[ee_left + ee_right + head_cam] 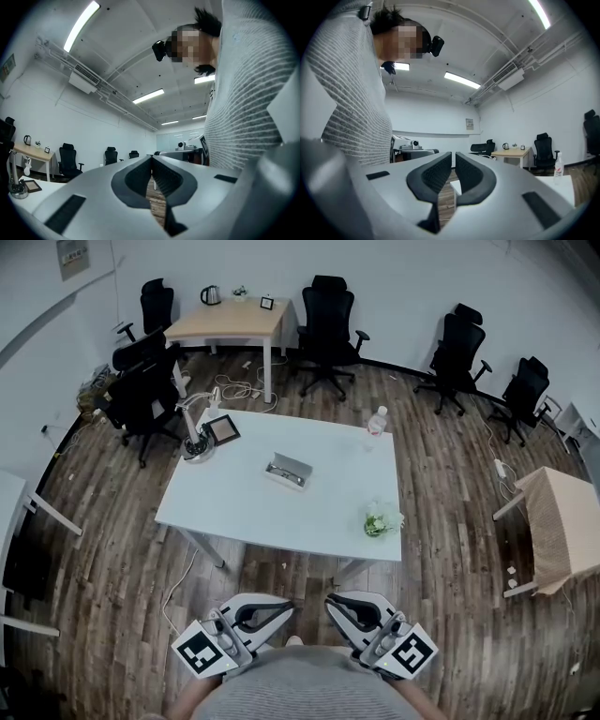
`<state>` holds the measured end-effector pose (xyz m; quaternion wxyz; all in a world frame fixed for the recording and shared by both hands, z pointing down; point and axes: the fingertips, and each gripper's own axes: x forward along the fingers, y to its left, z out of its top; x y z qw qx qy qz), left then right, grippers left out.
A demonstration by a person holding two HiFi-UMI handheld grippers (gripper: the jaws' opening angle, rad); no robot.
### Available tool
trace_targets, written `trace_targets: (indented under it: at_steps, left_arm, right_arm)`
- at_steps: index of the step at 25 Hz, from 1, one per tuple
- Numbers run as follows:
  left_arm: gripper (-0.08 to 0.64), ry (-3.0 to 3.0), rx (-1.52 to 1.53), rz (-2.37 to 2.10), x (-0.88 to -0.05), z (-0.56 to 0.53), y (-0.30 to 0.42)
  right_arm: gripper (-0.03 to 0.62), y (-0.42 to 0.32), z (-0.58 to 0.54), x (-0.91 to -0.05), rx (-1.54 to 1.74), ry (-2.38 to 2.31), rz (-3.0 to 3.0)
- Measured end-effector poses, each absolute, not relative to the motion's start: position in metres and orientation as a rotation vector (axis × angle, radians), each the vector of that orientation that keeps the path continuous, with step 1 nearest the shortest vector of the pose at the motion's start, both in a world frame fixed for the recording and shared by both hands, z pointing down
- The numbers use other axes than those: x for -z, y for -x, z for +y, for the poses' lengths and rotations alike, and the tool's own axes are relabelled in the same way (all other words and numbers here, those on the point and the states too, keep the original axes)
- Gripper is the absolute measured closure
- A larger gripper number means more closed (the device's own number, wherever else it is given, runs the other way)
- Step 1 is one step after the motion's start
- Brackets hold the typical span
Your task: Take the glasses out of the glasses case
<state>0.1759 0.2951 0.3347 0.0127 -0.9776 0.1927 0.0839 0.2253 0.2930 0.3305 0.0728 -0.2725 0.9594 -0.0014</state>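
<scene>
Left gripper: I held my left gripper (272, 612) low against my grey knitted jumper (309, 685). Its jaws were closed tip to tip and its ribbed dark pads (133, 180) gripped nothing.
Right gripper: My right gripper (345, 607) mirrored it, with the jaws drawn to a thin slit and nothing between them.
Reason for the hold: I judged this a resting carry, both tools tucked in and pointed inward because nothing was within reach.
Stance: I stood off the near edge of the white rectangular table (281, 517), well apart from it.
Task's thing: The open grey rectangular glasses case (288, 470) lay near the table's middle. The glasses appeared to be inside it (too small to tell how they lay).
Neighbours: A clear plastic bottle (376, 421) stood at the far right edge and a small green plant (382, 520) at the near right corner. A round-based desk lamp (197, 442) stood at the far left corner. All were well apart from the case, so both its sides looked open to approach.
Stage: By my reckoning, the task was not yet begun.
Next need: I would have to step up and spread the jaws. Likely one gripper would steady the case while the other took the frame.
</scene>
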Motion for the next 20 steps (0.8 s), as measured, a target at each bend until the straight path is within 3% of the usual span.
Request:
trace_targets:
  at_steps: [7,11,20]
  left_arm:
    - [0.548,3.043,-0.257,0.657,-0.338,0.290,-0.174]
    - [0.548,3.051,-0.239,0.694,-0.344,0.284,-0.166]
    - [0.548,3.044,-0.258,0.669,-0.349,0.210,-0.130]
  right_arm:
    - [0.570,-0.222,0.289,-0.335,-0.012,0.778,2.916]
    - [0.495,-0.213,0.277,-0.337,0.020,0.769,2.919]
    - [0.485,-0.183,0.209,-0.345,0.051,0.826,2.900]
